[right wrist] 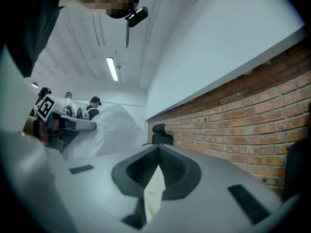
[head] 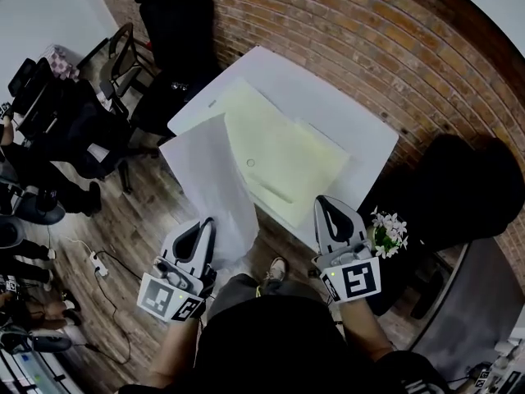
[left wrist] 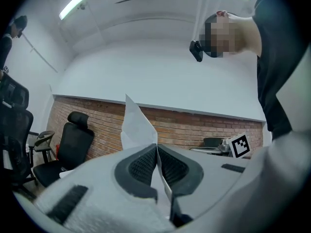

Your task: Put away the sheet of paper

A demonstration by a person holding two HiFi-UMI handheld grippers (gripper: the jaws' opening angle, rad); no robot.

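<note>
In the head view a white sheet of paper [head: 209, 175] hangs over the near left corner of the white table [head: 361, 125]. My left gripper [head: 207, 224] is shut on the sheet's near edge. The left gripper view shows the paper [left wrist: 137, 125] rising out of the closed jaws of that gripper [left wrist: 156, 147]. A pale yellow folder [head: 279, 150] lies flat on the table. My right gripper [head: 328, 203] is at the folder's near edge, and in the right gripper view a pale yellow flap [right wrist: 154, 191] is pinched in this gripper [right wrist: 158, 149]. The white sheet [right wrist: 109, 130] billows to its left.
Black office chairs [head: 176, 23] stand beside a brick wall [head: 344, 31] behind the table. A small bunch of white flowers [head: 387, 230] sits by my right gripper. A power strip [head: 97, 263] and cables lie on the wooden floor at left, near seated people.
</note>
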